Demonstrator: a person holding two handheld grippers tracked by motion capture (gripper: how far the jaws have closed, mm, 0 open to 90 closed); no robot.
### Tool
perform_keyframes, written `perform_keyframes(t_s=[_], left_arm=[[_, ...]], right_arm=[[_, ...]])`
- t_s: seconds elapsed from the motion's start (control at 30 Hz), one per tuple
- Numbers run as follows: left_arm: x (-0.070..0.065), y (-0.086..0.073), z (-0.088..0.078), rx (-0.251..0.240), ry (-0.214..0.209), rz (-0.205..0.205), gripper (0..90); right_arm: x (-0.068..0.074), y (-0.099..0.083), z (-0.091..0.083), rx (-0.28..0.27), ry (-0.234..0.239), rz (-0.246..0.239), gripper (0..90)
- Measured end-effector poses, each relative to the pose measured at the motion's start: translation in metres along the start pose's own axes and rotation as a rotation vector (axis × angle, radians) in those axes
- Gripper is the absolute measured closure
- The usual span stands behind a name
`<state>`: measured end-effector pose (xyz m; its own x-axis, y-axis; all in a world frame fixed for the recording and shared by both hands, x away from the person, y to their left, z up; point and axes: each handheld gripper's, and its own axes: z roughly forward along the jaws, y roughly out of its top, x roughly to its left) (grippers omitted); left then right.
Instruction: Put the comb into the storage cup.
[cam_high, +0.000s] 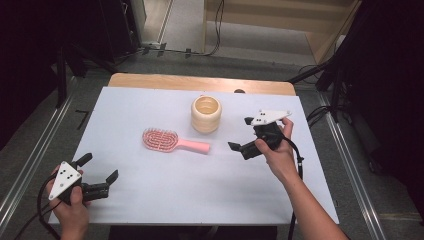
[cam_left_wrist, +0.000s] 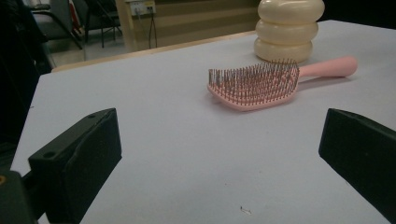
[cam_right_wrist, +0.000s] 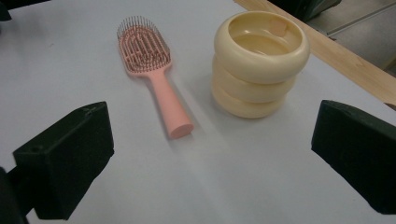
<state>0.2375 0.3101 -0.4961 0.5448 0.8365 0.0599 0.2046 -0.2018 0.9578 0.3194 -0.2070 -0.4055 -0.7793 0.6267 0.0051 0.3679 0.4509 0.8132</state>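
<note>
A pink hairbrush (cam_high: 172, 141) lies bristles-up at the middle of the white table, its handle pointing right. Just behind the handle stands a cream ribbed cup (cam_high: 206, 114), upright and empty. My left gripper (cam_high: 101, 168) is open near the table's front left corner, well short of the brush (cam_left_wrist: 254, 85), with the cup (cam_left_wrist: 287, 29) beyond it. My right gripper (cam_high: 240, 133) is open to the right of the handle, nothing between its jaws. Ahead of it in the right gripper view lie the brush (cam_right_wrist: 152, 70) and the cup (cam_right_wrist: 259, 63).
The white sheet (cam_high: 150, 190) covers the table, and a strip of bare wood (cam_high: 200, 82) shows along its far edge. Metal rails run down both sides on the floor. Cables lie on the floor beyond the table.
</note>
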Motion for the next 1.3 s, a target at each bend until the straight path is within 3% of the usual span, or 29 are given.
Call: perform_keyframes(t_s=[0.23, 0.53, 1.3], left_arm=[[0.0, 0.0, 0.0, 0.006, 0.001, 0.003, 0.0], [0.0, 0.0, 0.0, 0.004, -0.001, 0.004, 0.0], [-0.001, 0.0, -0.001, -0.004, -0.011, 0.007, 0.0]], right_arm=[[-0.001, 0.01, 0.014, 0.05, 0.046, -0.007, 0.0], [0.004, 0.025, 0.035, 0.13, 0.103, -0.055, 0.0], [0.02, 0.053, 0.087, 0.276, 0.191, -0.171, 4.5]])
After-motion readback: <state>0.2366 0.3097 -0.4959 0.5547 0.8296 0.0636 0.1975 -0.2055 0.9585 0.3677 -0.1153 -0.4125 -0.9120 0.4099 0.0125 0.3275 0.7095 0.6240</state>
